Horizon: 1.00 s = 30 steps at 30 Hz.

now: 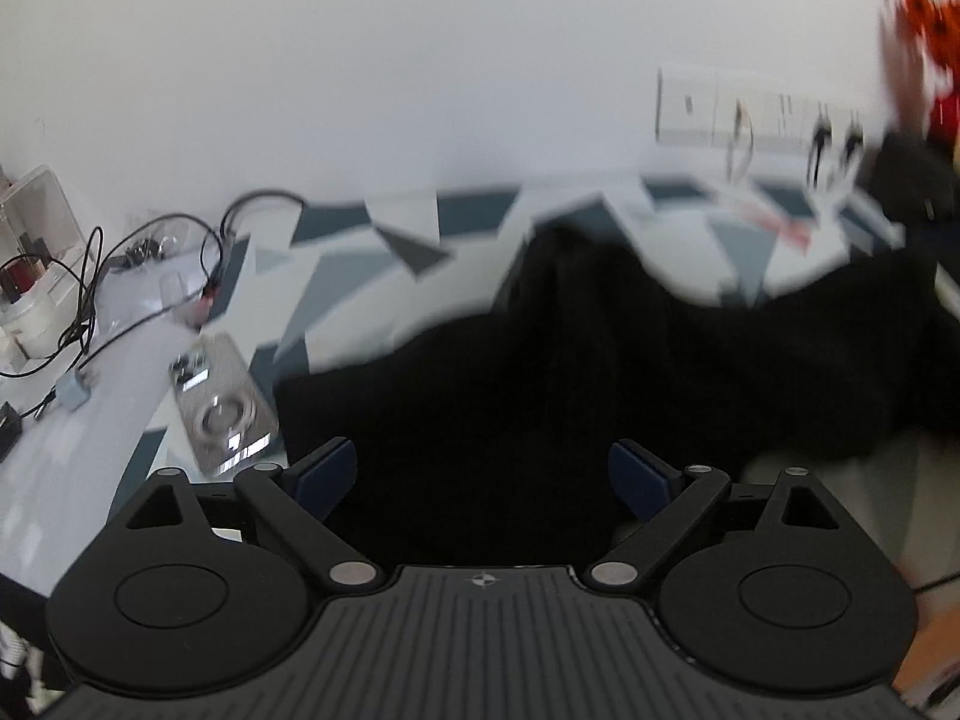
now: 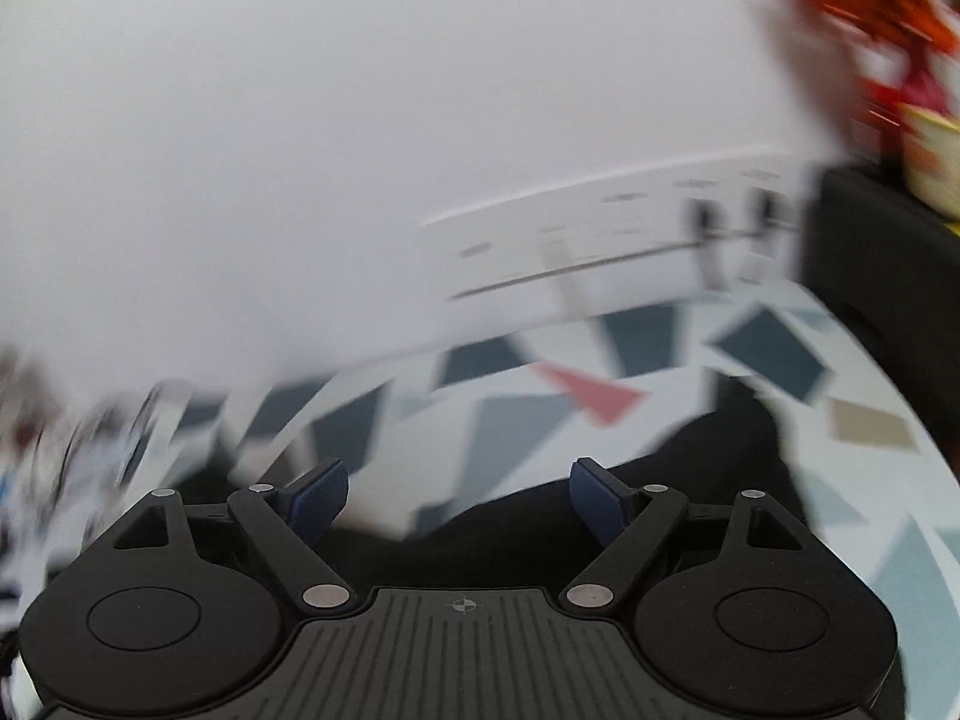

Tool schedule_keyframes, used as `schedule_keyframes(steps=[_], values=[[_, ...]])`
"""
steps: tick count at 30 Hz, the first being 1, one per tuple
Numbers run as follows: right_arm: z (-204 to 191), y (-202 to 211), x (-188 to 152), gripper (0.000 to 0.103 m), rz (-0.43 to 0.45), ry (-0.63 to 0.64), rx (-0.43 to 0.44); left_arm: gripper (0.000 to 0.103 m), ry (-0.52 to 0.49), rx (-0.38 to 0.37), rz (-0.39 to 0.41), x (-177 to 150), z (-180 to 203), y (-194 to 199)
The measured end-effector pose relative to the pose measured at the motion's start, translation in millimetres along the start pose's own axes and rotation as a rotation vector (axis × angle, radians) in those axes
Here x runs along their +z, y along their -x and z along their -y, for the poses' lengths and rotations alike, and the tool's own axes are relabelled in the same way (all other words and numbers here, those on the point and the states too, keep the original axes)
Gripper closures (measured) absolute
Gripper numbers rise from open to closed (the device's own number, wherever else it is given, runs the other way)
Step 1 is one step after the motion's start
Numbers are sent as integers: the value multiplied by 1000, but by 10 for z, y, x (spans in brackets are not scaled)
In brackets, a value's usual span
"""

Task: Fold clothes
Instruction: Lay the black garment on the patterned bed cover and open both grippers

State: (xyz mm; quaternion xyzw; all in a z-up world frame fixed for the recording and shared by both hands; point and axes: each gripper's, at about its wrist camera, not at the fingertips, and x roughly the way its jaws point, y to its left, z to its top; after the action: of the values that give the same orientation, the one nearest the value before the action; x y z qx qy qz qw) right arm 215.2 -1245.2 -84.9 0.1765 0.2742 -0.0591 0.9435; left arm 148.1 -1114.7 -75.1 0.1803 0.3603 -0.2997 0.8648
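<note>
One black garment (image 1: 600,372) lies spread on the patterned tablecloth (image 2: 516,414), below both grippers. Left gripper (image 1: 483,474): fingers wide apart, nothing clamped, cloth beneath. Right gripper (image 2: 459,495): fingers apart, empty, over the garment's edge. Cables (image 1: 90,276) lie left.

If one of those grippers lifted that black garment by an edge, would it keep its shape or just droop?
The black garment would probably droop: it already lies in soft, rumpled folds on the patterned cloth. It likely drags rather than slides cleanly, and looks light. Blur hides its weave.
</note>
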Motion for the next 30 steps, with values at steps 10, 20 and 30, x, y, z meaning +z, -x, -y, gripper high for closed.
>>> schedule_keyframes(steps=[10, 20, 30], values=[[-922, -590, -749, 24, -299, 247, -13, 10, -151, -39, 16, -186, 266, -454], [-963, -698, -514, 89, -325, 200, -68, 86, -127, -162, 77, -199, -237, -370], [-730, -1125, 278, 93, -227, 52, -144, 87, -49, -330, 28, -470, -636, -45]])
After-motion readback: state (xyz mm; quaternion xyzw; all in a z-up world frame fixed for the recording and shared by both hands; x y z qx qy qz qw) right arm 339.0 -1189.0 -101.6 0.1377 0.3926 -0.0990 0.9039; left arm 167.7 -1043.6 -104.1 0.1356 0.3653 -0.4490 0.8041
